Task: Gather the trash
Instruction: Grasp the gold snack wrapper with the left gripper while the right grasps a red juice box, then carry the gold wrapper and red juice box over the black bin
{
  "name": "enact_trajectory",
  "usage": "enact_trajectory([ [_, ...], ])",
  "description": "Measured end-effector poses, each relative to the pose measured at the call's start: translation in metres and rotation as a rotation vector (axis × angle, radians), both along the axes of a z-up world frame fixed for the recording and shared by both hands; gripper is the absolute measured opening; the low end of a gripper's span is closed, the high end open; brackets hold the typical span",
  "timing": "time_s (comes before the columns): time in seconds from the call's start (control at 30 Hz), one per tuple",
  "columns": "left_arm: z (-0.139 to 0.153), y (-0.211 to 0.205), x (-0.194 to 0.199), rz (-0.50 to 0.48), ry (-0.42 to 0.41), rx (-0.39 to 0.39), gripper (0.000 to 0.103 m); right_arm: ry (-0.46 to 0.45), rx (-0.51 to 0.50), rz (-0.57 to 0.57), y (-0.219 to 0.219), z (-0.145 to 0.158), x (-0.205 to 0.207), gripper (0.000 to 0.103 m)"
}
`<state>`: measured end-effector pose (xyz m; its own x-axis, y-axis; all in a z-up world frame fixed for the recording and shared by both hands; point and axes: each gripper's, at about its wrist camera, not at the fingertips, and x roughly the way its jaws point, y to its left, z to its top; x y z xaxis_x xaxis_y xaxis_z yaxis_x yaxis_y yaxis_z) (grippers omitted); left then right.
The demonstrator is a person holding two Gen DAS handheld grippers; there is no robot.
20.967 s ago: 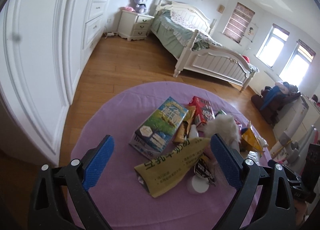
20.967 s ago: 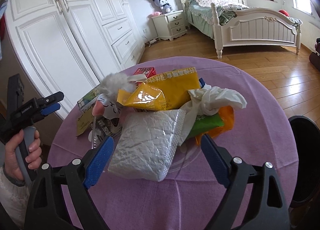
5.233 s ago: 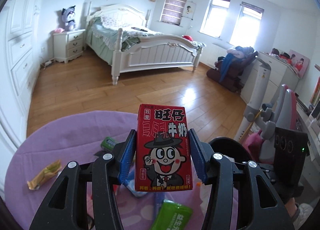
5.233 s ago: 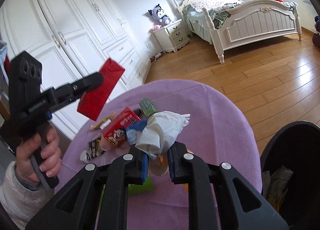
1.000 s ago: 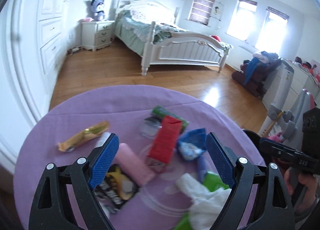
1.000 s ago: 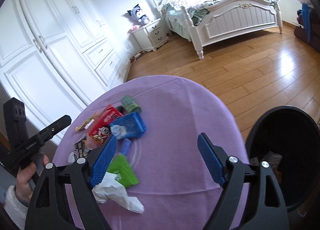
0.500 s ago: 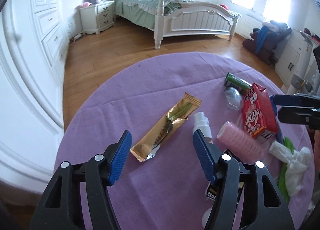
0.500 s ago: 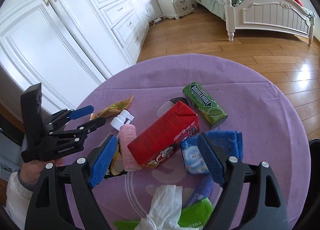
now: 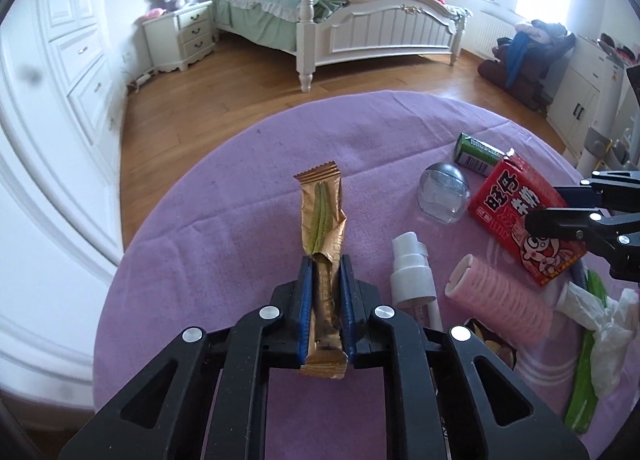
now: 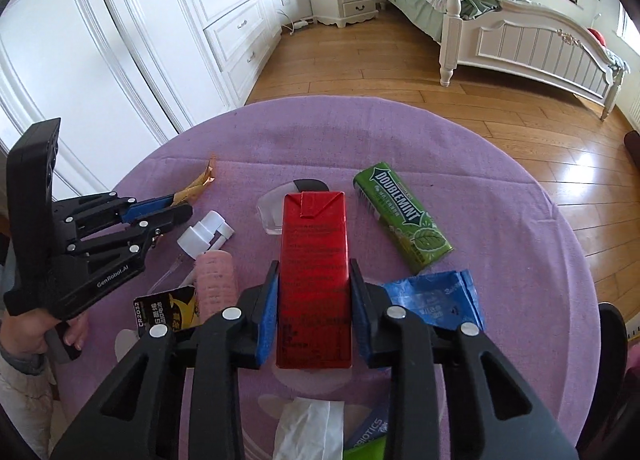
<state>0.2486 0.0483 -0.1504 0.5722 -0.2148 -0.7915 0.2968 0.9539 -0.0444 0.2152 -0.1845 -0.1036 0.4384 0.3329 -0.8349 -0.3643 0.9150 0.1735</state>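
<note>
Both grabs land together! Bottom centre of the left wrist view, the left gripper (image 9: pixel 325 280) is clamped on the crinkled gold foil snack wrapper (image 9: pixel 323 228), pinched at its near end so it lifts cleanly off the round purple tablecloth (image 9: pixel 248 180). Centre of the right view, the right gripper (image 10: pixel 314 292) is closing its jaws on the red drink carton (image 10: pixel 314 260), pads squeezing its long sides, likely bound for a bin.

Both your grippers point steeply down.
Your left gripper (image 9: pixel 325 266) is clamped tight; your right gripper (image 10: pixel 314 286) is closing, its blue pads (image 10: pixel 269 310) set wider, and your hand (image 10: pixel 28 330) grips the left handle.
</note>
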Motion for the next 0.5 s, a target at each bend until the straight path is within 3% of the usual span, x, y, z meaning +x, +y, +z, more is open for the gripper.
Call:
enact_trajectory([
  [0.1,0.006,0.006,-0.009,0.021,-0.008,-0.054,0.008,-0.03,0.043,0.022,-0.004,0.006,-0.01,0.031],
  [0.3,0.033,0.002,-0.041,0.044,-0.071,-0.141,0.008,-0.126,0.241,0.082,-0.02,0.034,-0.033,0.031],
  [0.5,0.072,-0.029,-0.069,0.008,-0.144,-0.201,0.008,-0.238,0.359,0.027,-0.071,0.063,-0.053,0.031],
])
